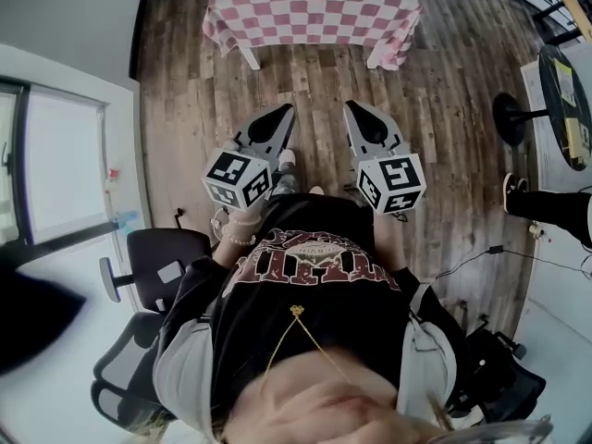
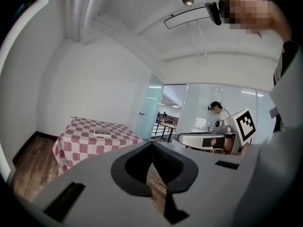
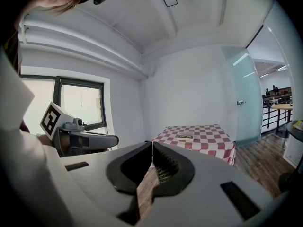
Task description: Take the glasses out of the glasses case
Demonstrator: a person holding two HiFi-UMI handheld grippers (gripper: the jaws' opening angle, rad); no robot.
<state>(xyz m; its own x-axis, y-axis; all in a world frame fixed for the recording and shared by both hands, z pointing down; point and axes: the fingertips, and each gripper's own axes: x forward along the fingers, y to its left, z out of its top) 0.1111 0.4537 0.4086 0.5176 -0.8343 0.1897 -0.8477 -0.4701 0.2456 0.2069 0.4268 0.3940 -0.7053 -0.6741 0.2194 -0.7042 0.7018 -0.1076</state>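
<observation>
Standing well apart from the table [image 1: 277, 17], the person holds both grippers out before the body, pointed toward it.

**Tools.** The left gripper [image 1: 288, 110] has its tips pressed together with nothing between them. Only floor shows through the gap behind the tips in the left gripper view [image 2: 152, 144]. The right gripper [image 1: 351, 105] is likewise closed tip to tip and empty [image 3: 151, 144]. The two are side by side, near each other but not touching.

**Task thing.** The case [image 2: 102, 133] is judged to be the small flat thing near the middle of the checked cloth, which also shows in the right gripper view [image 3: 185, 137]. A dark outline lies on it, but it is too small to tell whether the case is open or closed. Nor can it be told whether the glasses are inside it or on top of it.

**Progress.** As judged from the pictures, the task is at its very start. Neither tool is near the case and nothing is held. Still to do are the approach to the table, opening the jaws, steadying and opening the case, and lifting the glasses out.

**Count.** Two grippers, one table, one case; one office chair [image 1: 153, 266] at the person's left; one second person [image 2: 216, 111] far off behind glass
</observation>
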